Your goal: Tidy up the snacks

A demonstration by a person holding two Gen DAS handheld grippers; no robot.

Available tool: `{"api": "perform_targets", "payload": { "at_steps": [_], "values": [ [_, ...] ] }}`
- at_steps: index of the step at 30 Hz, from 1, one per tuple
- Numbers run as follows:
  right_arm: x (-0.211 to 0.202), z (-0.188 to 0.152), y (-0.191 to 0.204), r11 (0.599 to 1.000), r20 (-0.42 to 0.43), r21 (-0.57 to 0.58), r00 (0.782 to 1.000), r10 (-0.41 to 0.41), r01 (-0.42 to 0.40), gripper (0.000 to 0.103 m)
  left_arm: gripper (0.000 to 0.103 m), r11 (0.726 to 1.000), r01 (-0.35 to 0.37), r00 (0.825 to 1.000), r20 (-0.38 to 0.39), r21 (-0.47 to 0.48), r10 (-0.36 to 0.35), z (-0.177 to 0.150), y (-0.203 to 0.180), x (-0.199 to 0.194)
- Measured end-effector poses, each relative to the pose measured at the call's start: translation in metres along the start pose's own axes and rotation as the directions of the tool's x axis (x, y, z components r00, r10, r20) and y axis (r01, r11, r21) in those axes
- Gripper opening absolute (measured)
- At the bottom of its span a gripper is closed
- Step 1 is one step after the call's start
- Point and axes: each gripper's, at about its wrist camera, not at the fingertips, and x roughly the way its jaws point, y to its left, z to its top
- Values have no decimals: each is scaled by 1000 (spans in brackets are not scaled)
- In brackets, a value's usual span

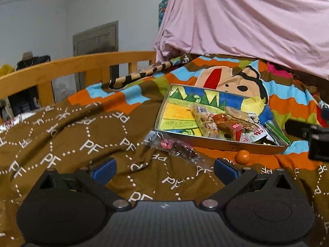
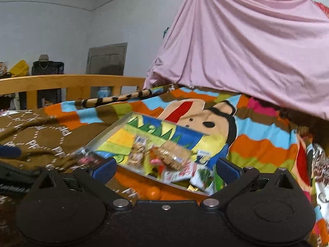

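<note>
A shallow metal tray (image 1: 226, 143) with a colourful drawn liner lies on the bed and holds several snack packets (image 1: 224, 121). A clear packet with a red label (image 1: 174, 148) lies on the blanket just outside the tray's near left corner. A small orange ball (image 1: 243, 156) sits against the tray's front wall. My left gripper (image 1: 164, 169) is open and empty, low over the brown blanket, short of the packet. My right gripper (image 2: 165, 169) is open and empty, close in front of the tray (image 2: 107, 135); the ball (image 2: 153, 193) lies between its fingers. The right gripper's tip shows at the right edge of the left wrist view (image 1: 308, 135).
A patterned brown and striped blanket (image 1: 82, 140) covers the bed. A wooden bed rail (image 1: 72, 65) runs along the far left. A pink sheet (image 1: 246, 20) hangs at the back right. A striped stick (image 1: 139, 75) lies behind the tray.
</note>
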Motion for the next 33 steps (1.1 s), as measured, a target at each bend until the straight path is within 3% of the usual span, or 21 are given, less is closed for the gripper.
{"api": "perform_targets", "payload": {
  "at_steps": [6,19,23,30,33],
  "values": [
    [27,-12,-11,998,-33,12,998,-62,62,102,103,999,-1,999,-33,-51,-1,5,-1,18],
    [73,-46,-13,993,-163,118,987,0,20,102,103,992,62,993,-92,-109,-73,22,-12,80],
    [85,-50,-12,989,-185,150,982,31,-3,102,103,994,53,989,-129,-99,-65,26,-14,98],
    [101,-58,-9,986,-225,163,972,65,-28,102,103,986,35,981,-181,-164,-64,29,-16,132],
    [108,-61,-7,987,-239,156,968,78,-41,102,103,982,-11,975,-218,-186,-31,29,-19,151]
  ]
}}
